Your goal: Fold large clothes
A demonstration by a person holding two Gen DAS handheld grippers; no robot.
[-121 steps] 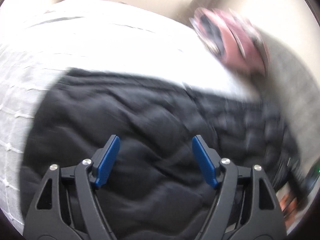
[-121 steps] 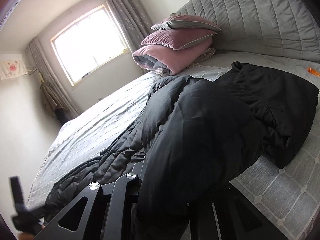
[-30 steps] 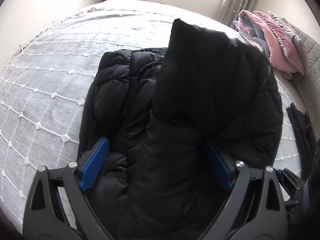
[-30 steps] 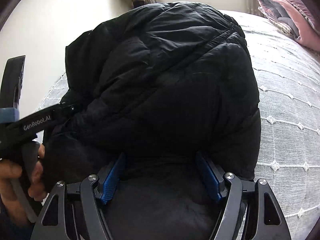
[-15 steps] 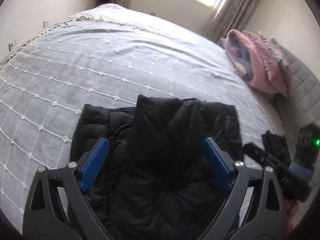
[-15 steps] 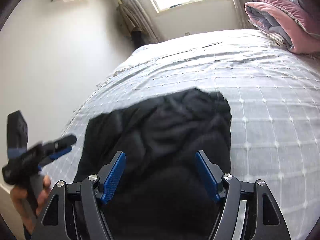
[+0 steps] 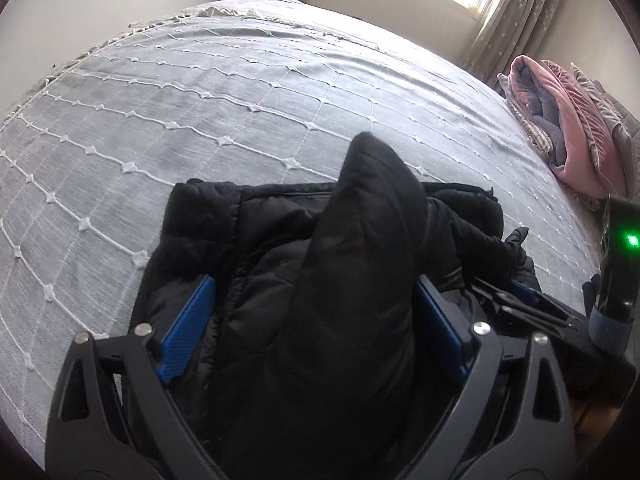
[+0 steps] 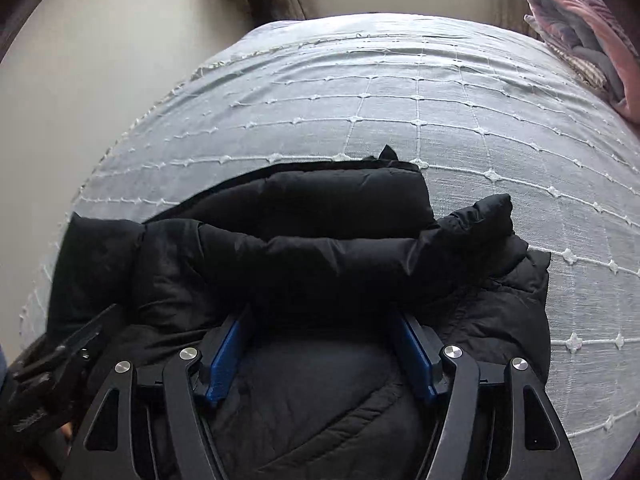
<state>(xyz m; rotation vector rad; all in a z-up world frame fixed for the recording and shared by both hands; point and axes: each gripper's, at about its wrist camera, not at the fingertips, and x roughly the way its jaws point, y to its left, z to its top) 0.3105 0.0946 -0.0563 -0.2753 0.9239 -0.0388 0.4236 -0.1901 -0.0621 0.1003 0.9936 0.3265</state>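
The black quilted puffer jacket (image 7: 320,280) lay bunched on the grey bedspread with white stitched grid lines (image 7: 200,120), toward the bed's near edge, at six o'clock in both wrist views. It looked bulky but light: puffy panels full of soft fill, sure to compress under pressure and spring back when let go. Its smooth shell had a faint sheen, so it would probably slide against itself and against the blue pads; a pinch on one loose layer would likely slip. A firmer hold would be at a seam, hem or cuff, where the cloth is doubled and less airy.

In the left wrist view a thick fold, perhaps a sleeve or a turned-over panel, rose toward twelve o'clock between the fingers of the left claw (image 7: 312,332). The fabric filled the gap, and that claw appeared clenched on the fold. In the right wrist view the right claw (image 8: 320,360) had padded cloth packed between its pads too, and it had just been closing slightly; it seemed to be grasping the jacket's bulk. A sleeve (image 8: 460,236) stretched across the body toward two o'clock, its cuff resting at the jacket's edge.

The jacket was matte black all over, with stitched channels and deep creases. A pink and grey folded blanket pile (image 7: 572,128) sat well apart at two o'clock.
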